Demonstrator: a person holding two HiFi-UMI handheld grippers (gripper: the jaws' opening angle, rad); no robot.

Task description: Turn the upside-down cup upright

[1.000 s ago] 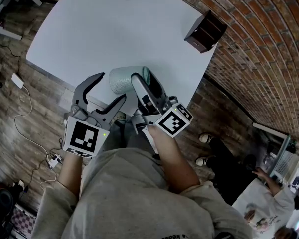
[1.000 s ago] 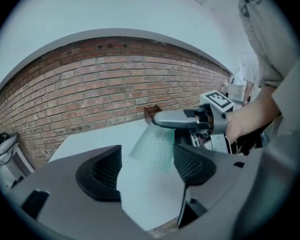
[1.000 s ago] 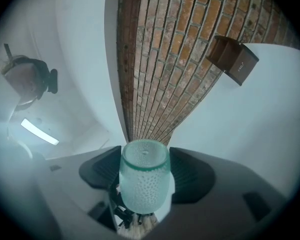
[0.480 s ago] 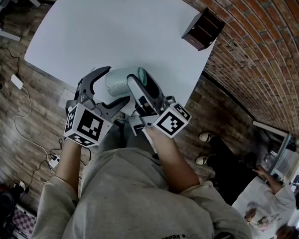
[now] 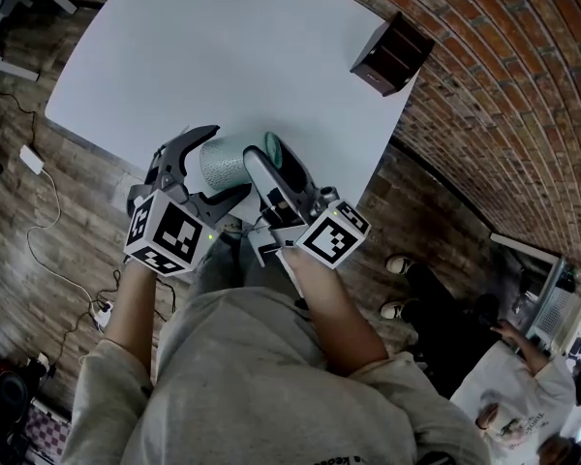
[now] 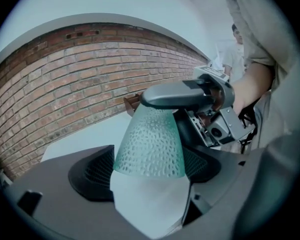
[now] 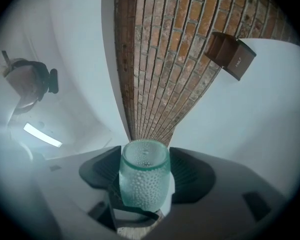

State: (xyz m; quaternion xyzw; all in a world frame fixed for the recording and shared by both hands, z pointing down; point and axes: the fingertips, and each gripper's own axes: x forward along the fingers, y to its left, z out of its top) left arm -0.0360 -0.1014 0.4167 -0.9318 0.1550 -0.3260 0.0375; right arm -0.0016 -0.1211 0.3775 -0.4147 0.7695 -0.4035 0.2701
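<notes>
A pale green dimpled glass cup [image 5: 223, 163] lies on its side just above the near edge of the white table [image 5: 223, 56]. My right gripper [image 5: 267, 149] is shut on it near the rim, and the cup [image 7: 144, 179] fills the gap between its pads. My left gripper [image 5: 221, 166] straddles the cup's closed end with wide jaws. They have just been opening, and the cup [image 6: 150, 144] sits between them; I see no pad pressing on it. In the left gripper view a finger [image 6: 180, 95] of the right gripper lies along the cup's far side.
A small dark brown open box [image 5: 392, 54] stands at the table's far right corner, by the brick surface [image 5: 484, 114]. Cables and a power strip [image 5: 34, 158] lie on the wooden floor at the left. Another person [image 5: 523, 376] sits at the lower right.
My left gripper has moved in from the lower left and rolled; its fingers now flank the cup's closed end. The right gripper and cup have barely shifted.
</notes>
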